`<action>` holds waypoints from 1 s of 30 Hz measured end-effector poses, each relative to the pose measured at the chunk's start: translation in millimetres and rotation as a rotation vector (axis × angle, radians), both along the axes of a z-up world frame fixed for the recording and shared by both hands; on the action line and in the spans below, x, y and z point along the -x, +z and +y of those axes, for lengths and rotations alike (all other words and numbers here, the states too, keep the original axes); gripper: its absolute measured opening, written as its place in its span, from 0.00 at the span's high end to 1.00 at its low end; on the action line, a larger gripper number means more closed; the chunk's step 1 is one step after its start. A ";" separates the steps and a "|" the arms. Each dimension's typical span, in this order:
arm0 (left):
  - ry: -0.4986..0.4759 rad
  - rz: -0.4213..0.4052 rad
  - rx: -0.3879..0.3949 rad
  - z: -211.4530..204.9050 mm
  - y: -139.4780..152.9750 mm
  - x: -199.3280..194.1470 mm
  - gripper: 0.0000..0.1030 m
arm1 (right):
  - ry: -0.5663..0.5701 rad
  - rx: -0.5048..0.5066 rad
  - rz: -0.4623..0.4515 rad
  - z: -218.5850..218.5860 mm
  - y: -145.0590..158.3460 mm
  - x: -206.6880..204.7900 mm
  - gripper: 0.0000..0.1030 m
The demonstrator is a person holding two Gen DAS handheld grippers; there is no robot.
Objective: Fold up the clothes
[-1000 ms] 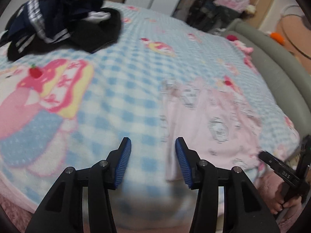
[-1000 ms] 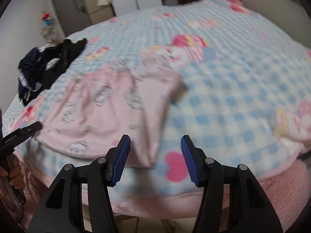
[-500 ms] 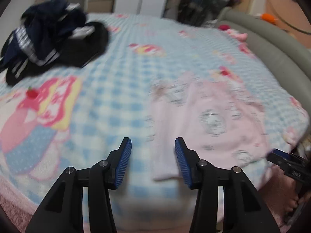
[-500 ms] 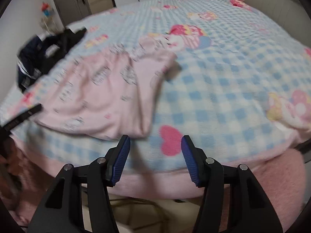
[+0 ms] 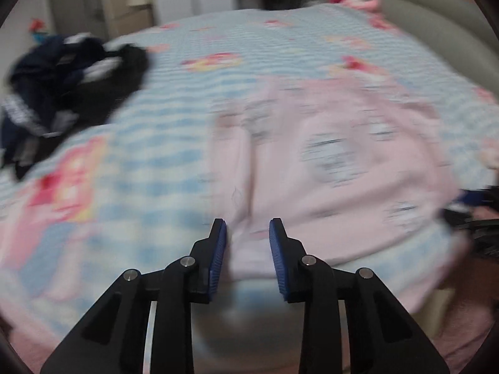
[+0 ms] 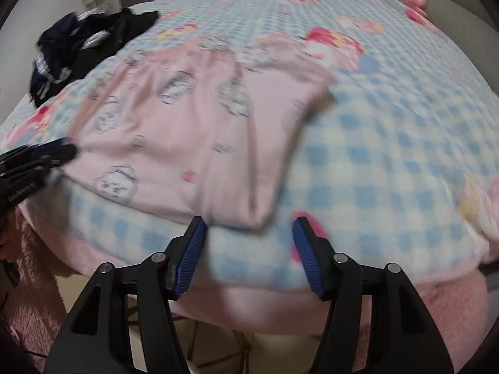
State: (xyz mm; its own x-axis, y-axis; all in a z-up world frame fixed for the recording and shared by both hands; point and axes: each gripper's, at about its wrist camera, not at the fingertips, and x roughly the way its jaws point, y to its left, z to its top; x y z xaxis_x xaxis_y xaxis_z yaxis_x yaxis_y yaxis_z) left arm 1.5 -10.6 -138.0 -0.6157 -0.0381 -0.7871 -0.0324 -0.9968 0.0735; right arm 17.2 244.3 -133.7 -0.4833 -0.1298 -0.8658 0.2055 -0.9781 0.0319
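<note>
A pale pink garment (image 5: pixel 336 162) printed with small faces lies flat near the front edge of the bed. In the left wrist view my left gripper (image 5: pixel 248 233) is open, and the garment's near left corner sits between its blue pads without being pinched. My right gripper (image 6: pixel 248 227) hovers just short of the near right corner of the garment (image 6: pixel 193 131); its jaws are opening and nothing is pressed between them. The left gripper (image 6: pixel 62 151) appears blurred at the garment's left edge in the right wrist view. The right gripper (image 5: pixel 467 199) shows as a dark blur at the far right of the left wrist view.
The bed is covered by a blue-and-white checked blanket (image 6: pixel 389 131) with cartoon prints. A heap of dark clothes (image 5: pixel 62 93) (image 6: pixel 84 43) lies at the back left. A grey padded bed frame (image 5: pixel 430 31) curves along the right. A pink fleece edge (image 6: pixel 312 308) hangs below the front.
My left gripper has swung right and rolled, so the garment's near left corner now lies between its pads. My right gripper has sunk toward the near right corner, jaws slightly wider.
</note>
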 end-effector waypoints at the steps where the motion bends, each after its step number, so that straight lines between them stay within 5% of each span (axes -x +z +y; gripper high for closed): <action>1: 0.041 0.002 0.001 -12.2 1.0 -1.9 0.43 | -0.017 0.007 0.001 3.8 2.6 -1.0 0.42; 4: 0.135 0.040 -0.102 -39.8 10.1 -8.6 0.46 | -0.029 0.033 0.050 6.9 16.5 -7.5 0.43; 8: 0.153 0.252 -0.065 -25.9 49.7 -24.9 0.48 | -0.003 0.014 0.206 0.3 39.2 -12.6 0.43; 13: -0.128 0.156 -0.158 38.4 34.4 -9.7 0.47 | 0.020 0.078 0.198 -6.8 38.4 -13.9 0.44; 15: -0.205 0.101 -0.119 61.8 16.5 -6.1 0.47 | 0.017 0.076 0.236 -8.3 47.3 -14.6 0.44; 17: -0.227 0.030 -0.042 74.7 -4.3 -5.1 0.47 | 0.007 0.071 0.282 -9.6 59.2 -16.0 0.44; 21: -0.240 0.003 -0.079 66.8 -8.6 -2.8 0.47 | 0.016 0.122 0.290 -13.2 70.3 -5.3 0.44; 27: -0.218 -0.011 -0.090 51.6 -9.5 -7.4 0.48 | 0.097 -0.045 0.091 -45.4 8.7 23.9 0.44; 30: -0.205 -0.018 -0.126 38.3 -8.3 -11.9 0.48 | 0.160 -0.085 0.101 -46.6 0.2 12.1 0.41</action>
State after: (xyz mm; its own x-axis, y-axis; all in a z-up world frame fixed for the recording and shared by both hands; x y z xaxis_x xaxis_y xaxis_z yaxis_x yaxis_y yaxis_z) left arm 13.4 27.6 -146.2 -0.5859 0.1859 -0.7888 -0.2356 -0.9704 -0.0537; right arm 5.2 197.7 -133.6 -0.5476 -0.1403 -0.8249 0.3566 -0.9310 -0.0784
